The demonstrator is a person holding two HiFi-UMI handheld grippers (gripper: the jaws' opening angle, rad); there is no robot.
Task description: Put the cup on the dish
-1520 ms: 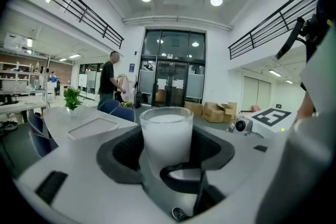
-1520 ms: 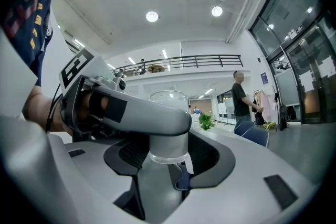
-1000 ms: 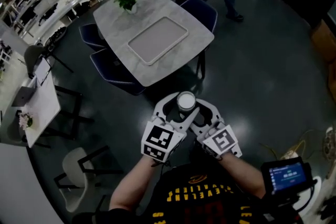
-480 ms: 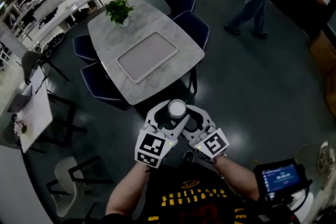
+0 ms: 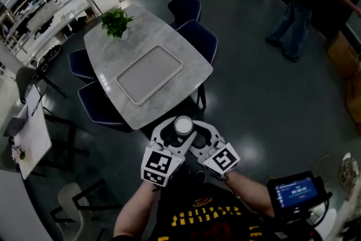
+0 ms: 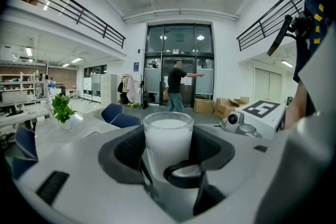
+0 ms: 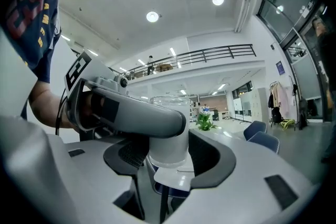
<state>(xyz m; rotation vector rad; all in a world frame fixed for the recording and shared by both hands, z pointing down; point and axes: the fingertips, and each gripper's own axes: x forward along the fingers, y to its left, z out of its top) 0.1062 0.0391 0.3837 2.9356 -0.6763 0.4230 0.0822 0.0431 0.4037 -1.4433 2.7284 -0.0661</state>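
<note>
The desk [image 5: 107, 45] has drawn closer over the last second, and its near edge now sits just ahead of the cup [image 5: 183, 125]. The cup is carried upright above the floor between both claws. The left claw [image 6: 168, 157] and right claw [image 7: 170, 160] are each closed round its sides, meeting at an angle. The cup is a straight, milky-white tumbler with a clear rim. The rectangular dish [image 5: 125, 87] lies bare mid-desk, well apart from a potted plant [image 5: 115, 22]. The approach looks nearly done, with the placing not yet begun.
</note>
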